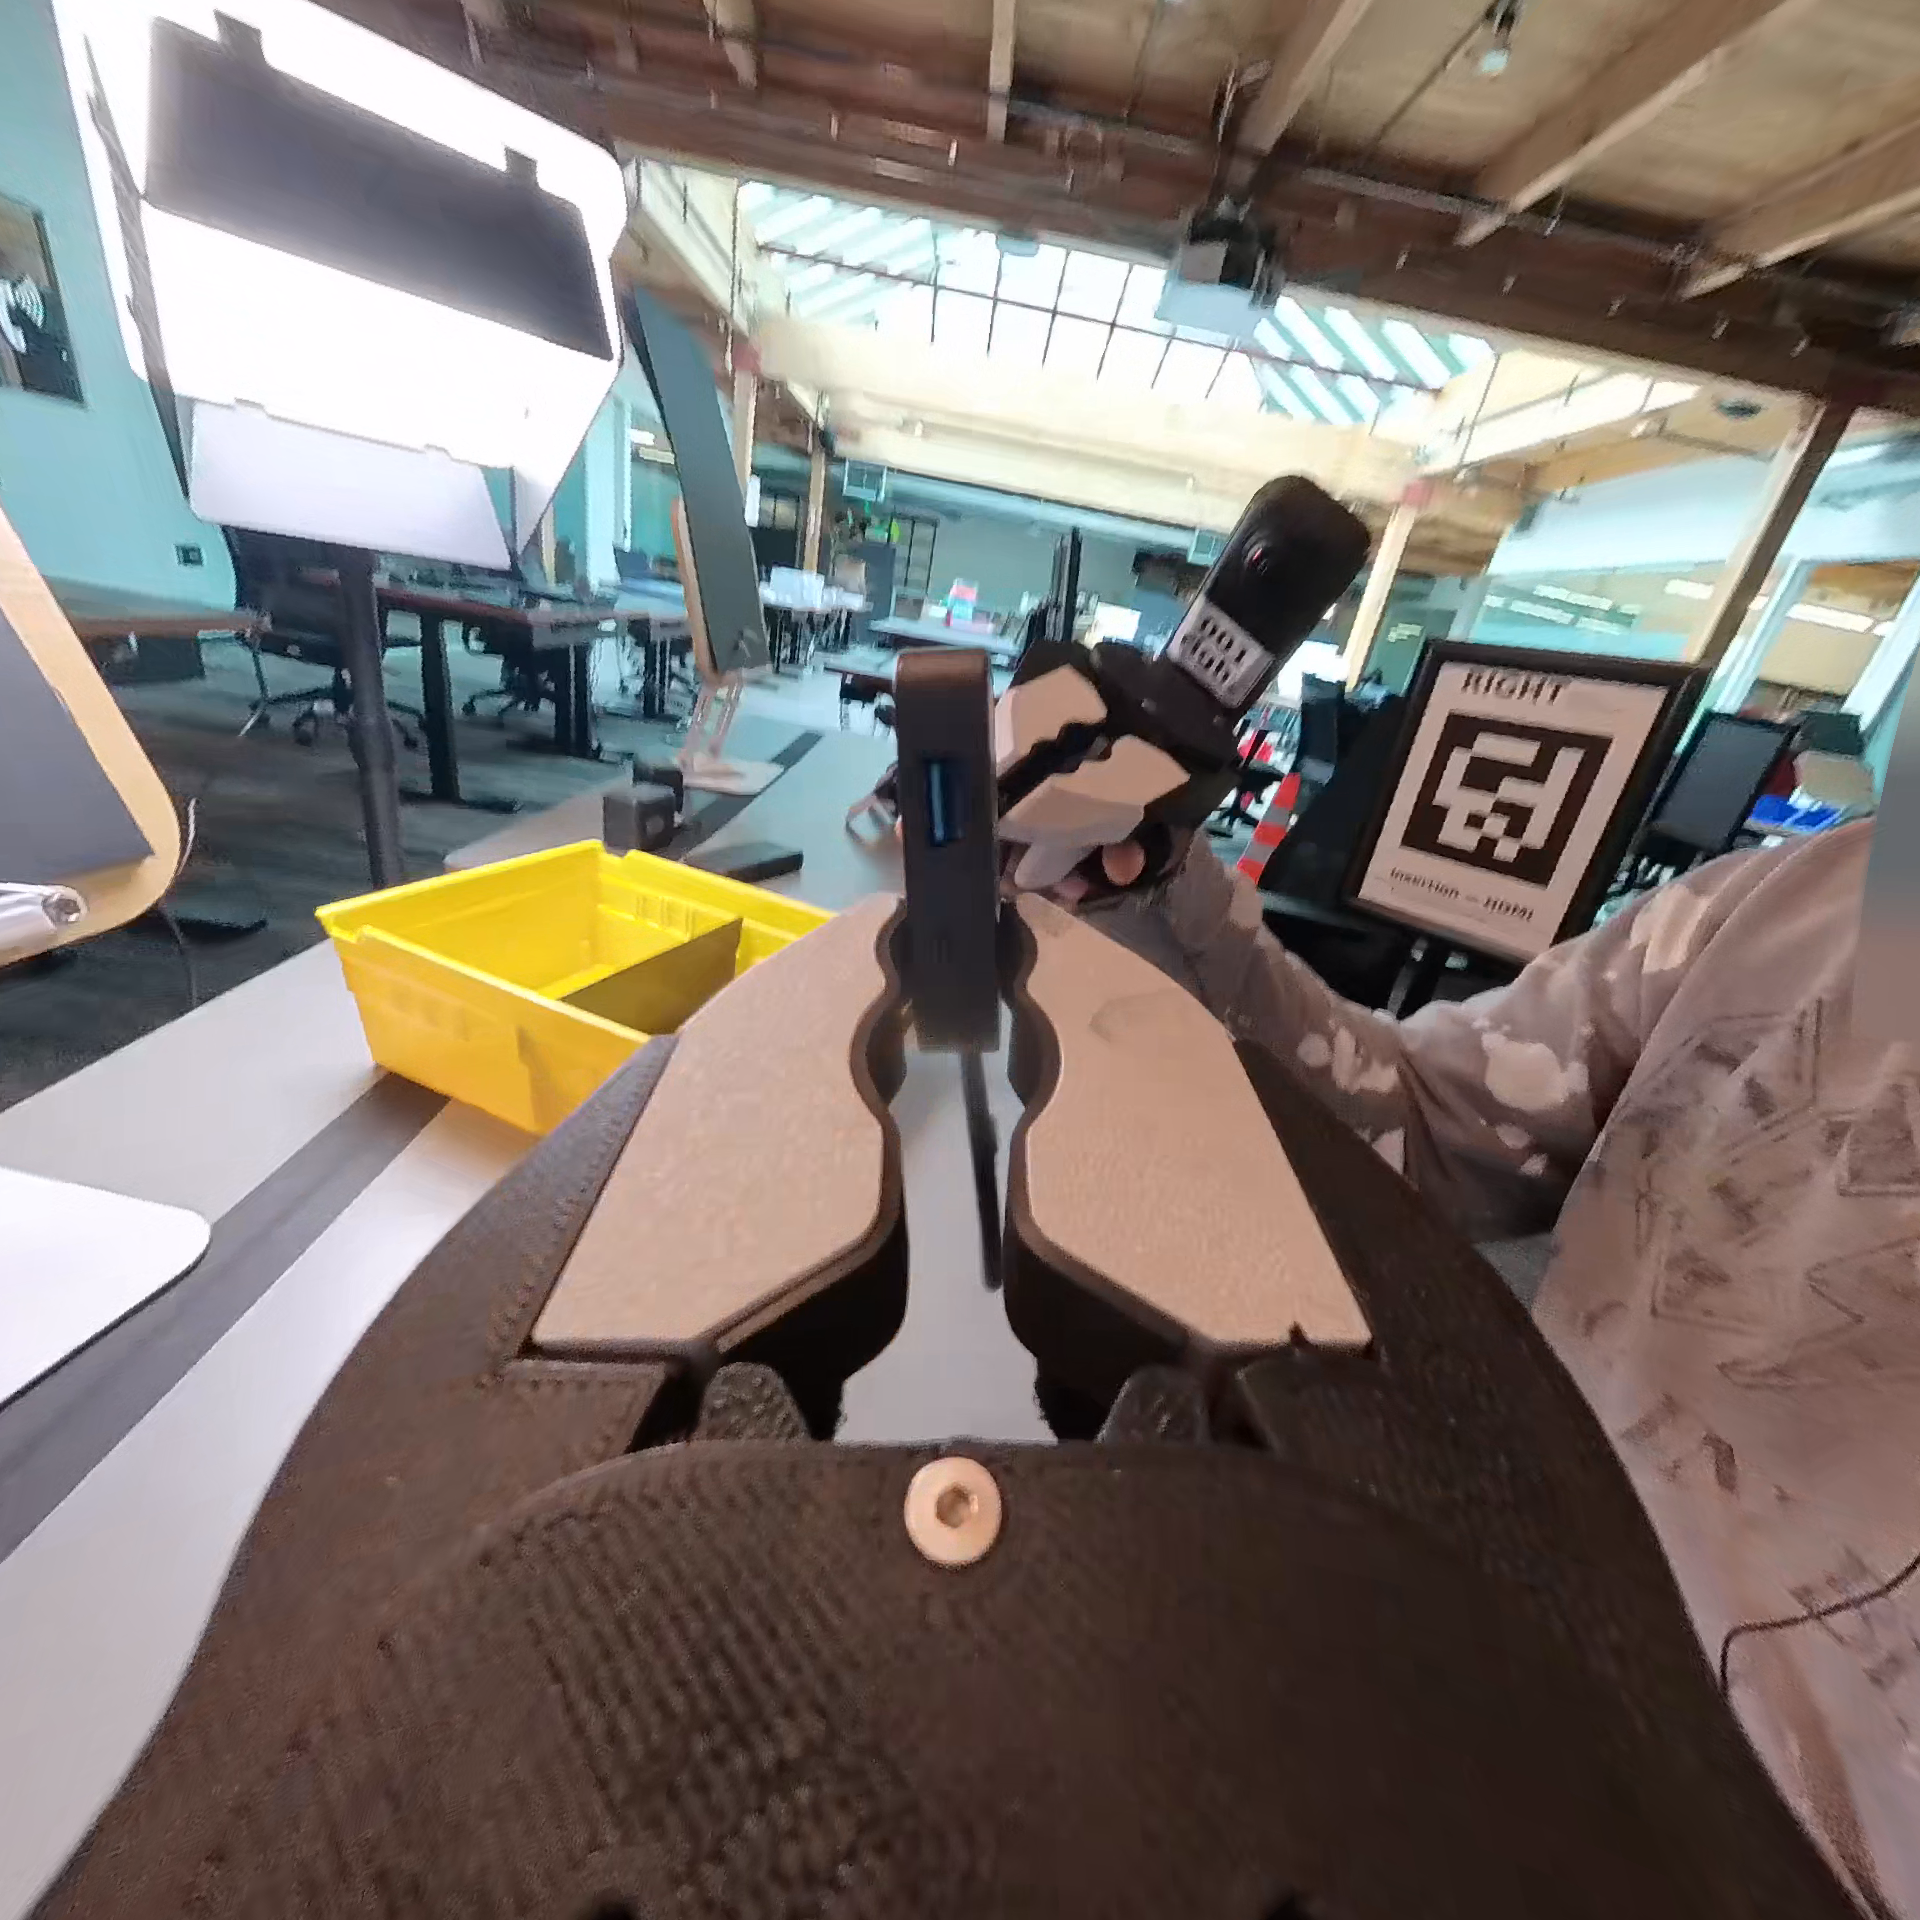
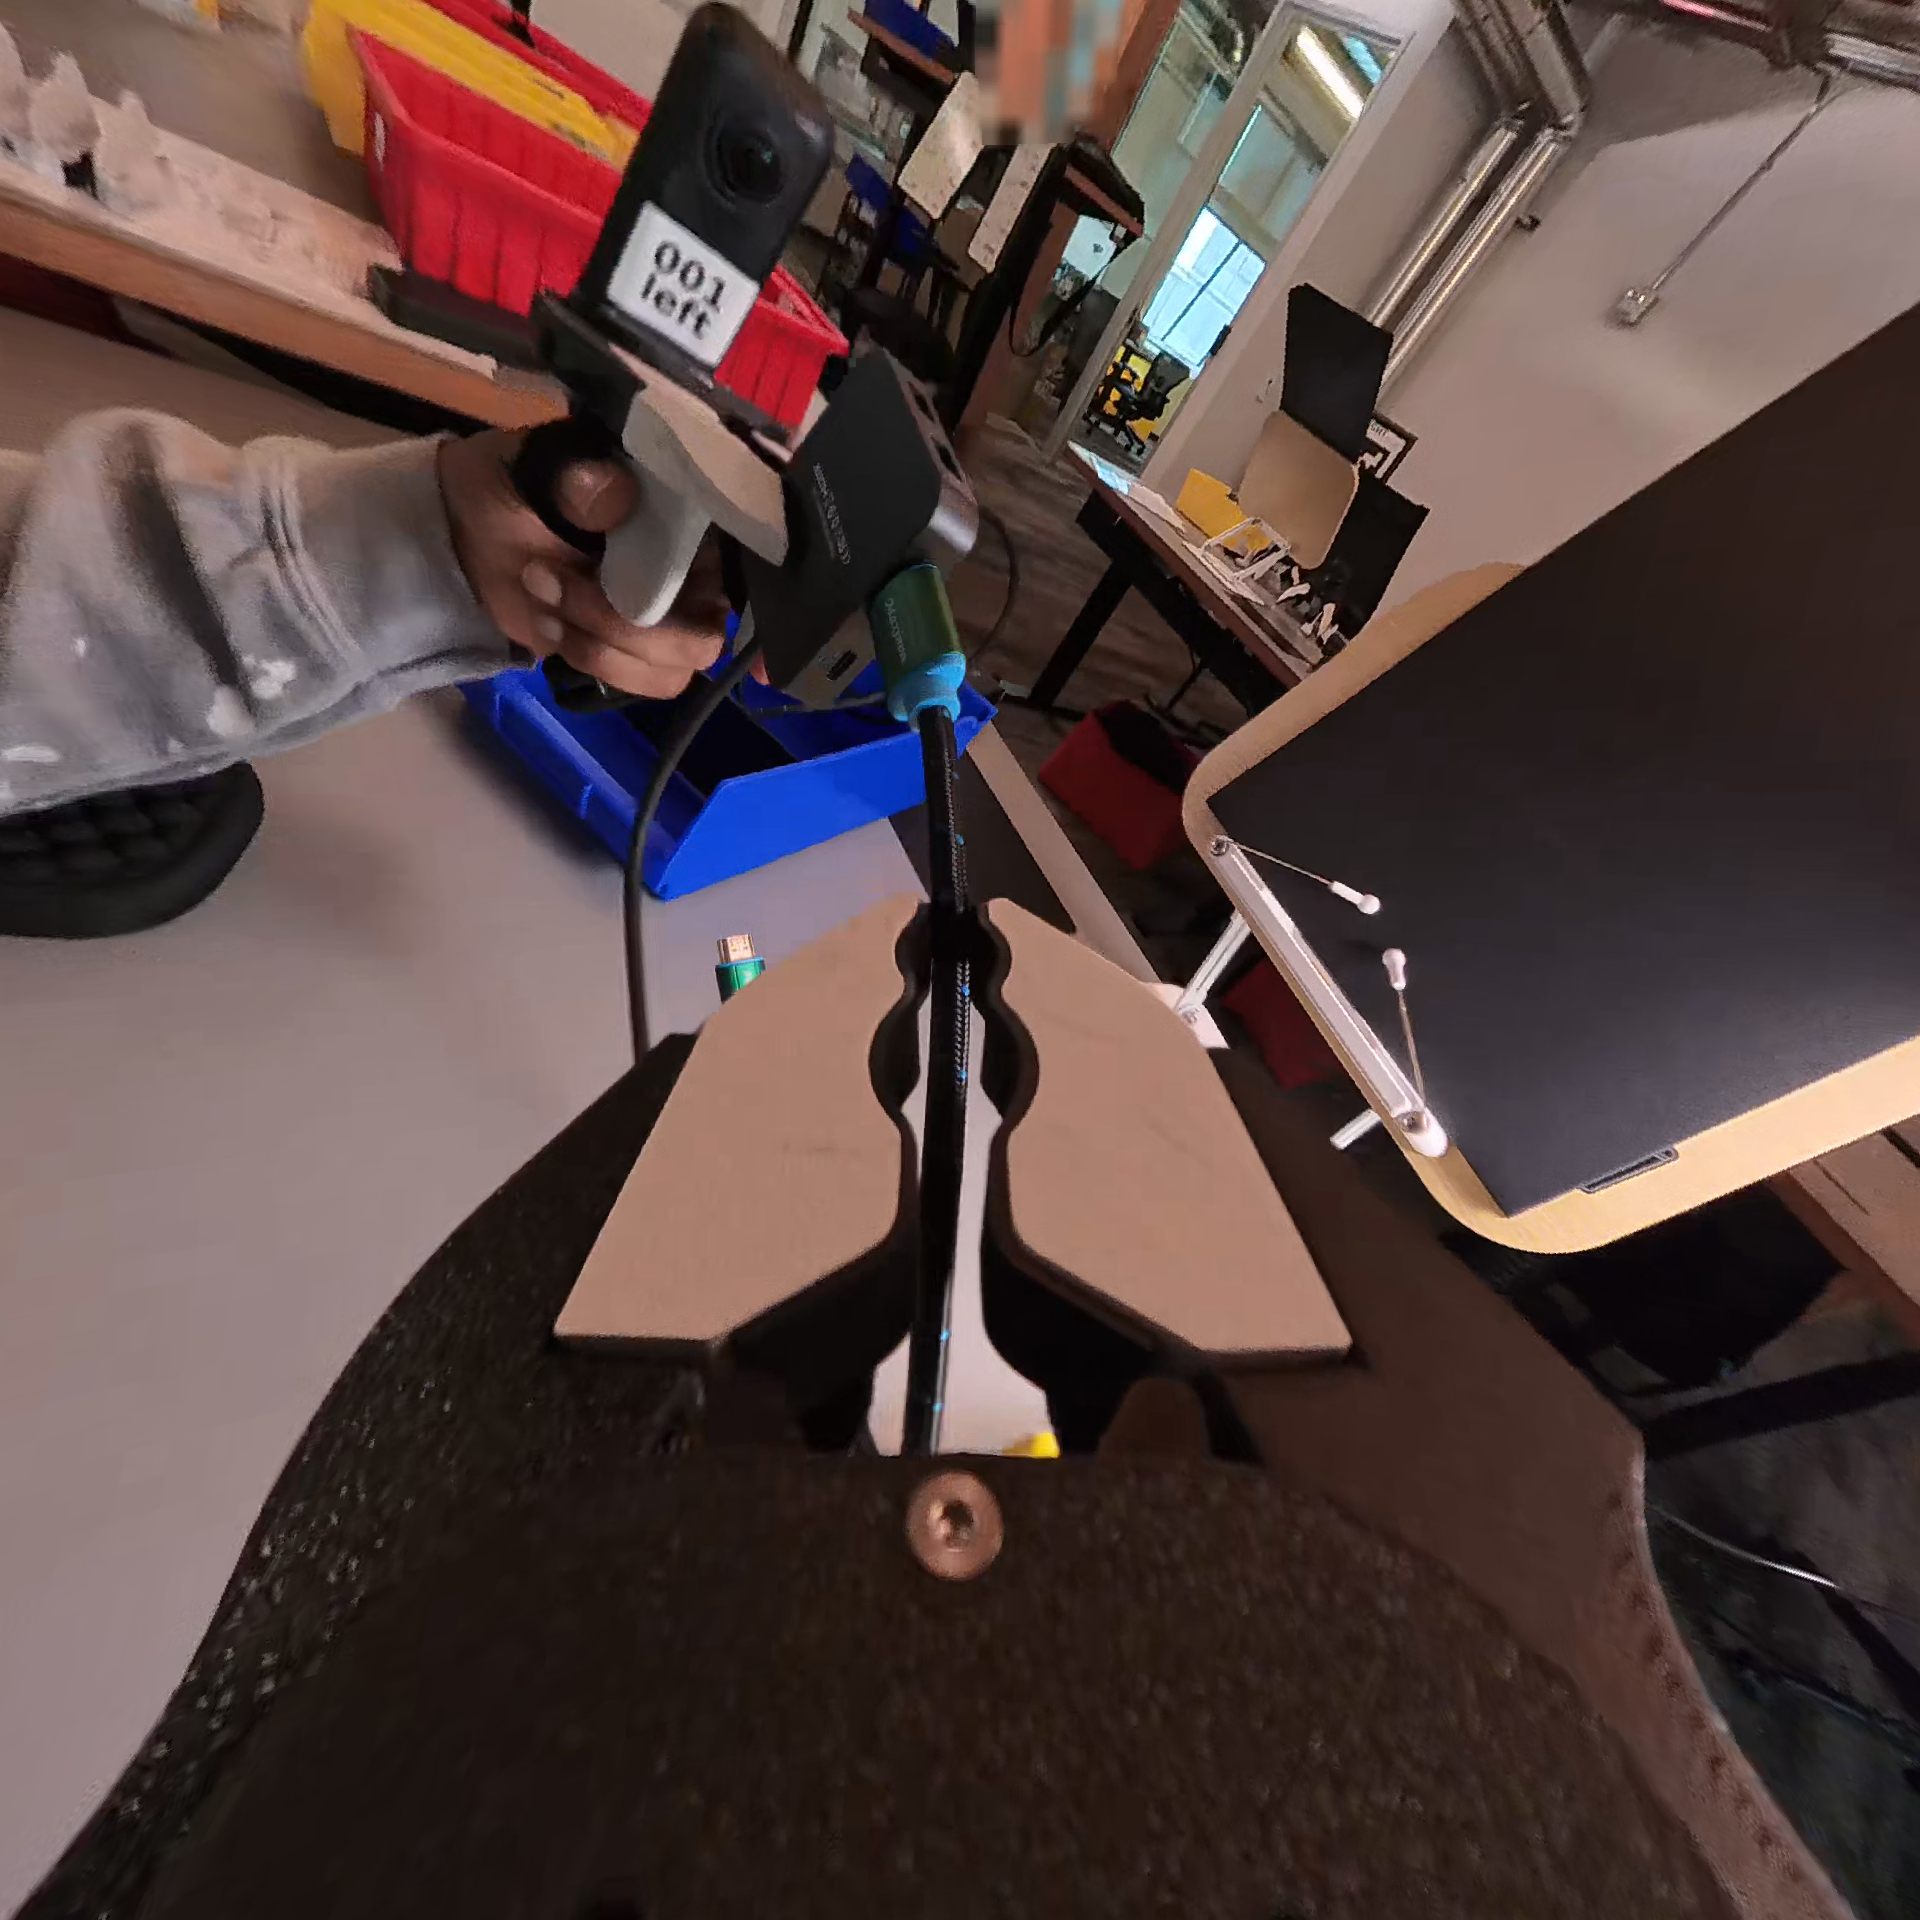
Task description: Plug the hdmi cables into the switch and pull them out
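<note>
My left gripper (image 1: pixel 948 940) is shut on the black switch box (image 1: pixel 945 831) and holds it upright above the table; its thin cable hangs down between the fingers. In the right wrist view the switch (image 2: pixel 862 520) sits in the left gripper's fingers (image 2: pixel 717 488). A green and blue HDMI plug (image 2: pixel 914 644) is seated in the switch's edge. My right gripper (image 2: pixel 951 935) is shut on that plug's black braided cable (image 2: pixel 945 1039), a little below the plug. A second green HDMI plug (image 2: pixel 740 966) lies loose on the grey table. The right gripper (image 1: pixel 1070 769) shows behind the switch.
A yellow bin (image 1: pixel 561 966) stands on the table to the left. A blue bin (image 2: pixel 748 769) lies below the switch, and red bins (image 2: pixel 488 197) stand behind. A black board with a wooden rim (image 2: pixel 1558 894) leans at the right. A marker sign (image 1: pixel 1507 800) stands at the right.
</note>
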The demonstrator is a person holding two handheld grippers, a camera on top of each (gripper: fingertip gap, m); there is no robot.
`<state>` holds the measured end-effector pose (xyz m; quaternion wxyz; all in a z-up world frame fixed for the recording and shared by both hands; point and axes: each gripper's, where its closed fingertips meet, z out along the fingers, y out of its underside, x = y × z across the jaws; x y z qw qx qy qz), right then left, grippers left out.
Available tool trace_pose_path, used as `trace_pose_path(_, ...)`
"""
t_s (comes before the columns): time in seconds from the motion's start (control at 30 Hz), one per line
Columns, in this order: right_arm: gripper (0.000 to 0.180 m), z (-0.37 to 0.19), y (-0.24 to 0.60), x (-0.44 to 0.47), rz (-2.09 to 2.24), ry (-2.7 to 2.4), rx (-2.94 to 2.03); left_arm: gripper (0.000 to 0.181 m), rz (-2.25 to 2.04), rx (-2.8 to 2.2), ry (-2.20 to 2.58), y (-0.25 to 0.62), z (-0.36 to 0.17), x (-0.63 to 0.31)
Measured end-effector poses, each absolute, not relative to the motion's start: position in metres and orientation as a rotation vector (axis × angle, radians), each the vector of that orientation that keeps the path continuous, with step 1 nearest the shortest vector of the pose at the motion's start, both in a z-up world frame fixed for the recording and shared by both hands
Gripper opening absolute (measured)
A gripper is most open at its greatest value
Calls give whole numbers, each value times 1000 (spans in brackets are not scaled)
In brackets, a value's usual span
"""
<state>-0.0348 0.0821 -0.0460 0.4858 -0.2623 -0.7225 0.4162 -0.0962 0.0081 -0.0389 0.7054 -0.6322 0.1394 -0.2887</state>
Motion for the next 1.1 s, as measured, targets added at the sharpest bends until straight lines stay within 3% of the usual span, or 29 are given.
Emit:
trace_pose_path(0.2, 6, -54, 72, -24, 974, -1855, -581, 27, -559, -1548, 396, 10, -59, -83)
trace_pose_path(0.4, 7, -52, 84, -27, 963, -1806, -619, 15, -588, -1548, 410, 16, -63, -75)
trace_pose_path(0.5, 18, -22, 92, -30, 1035, -1601, -652, 15, -608, -1464, 350, 17, -49, -81)
trace_pose_path(0.67, 15, 26, 66, -12, 1503, -1382, -671, 14, -590, -1312, 134, 12, -30, -122)
trace_pose_path(0.87, 19, -29, 48, -62, 1581, -1523, -851, 14, -623, -1233, 83, 8, -22, -128)
trace_pose_path(1.1, 23, -26, 52, -61, 1891, -1454, -899, 15, -677, -1323, 233, 26, -36, -80)
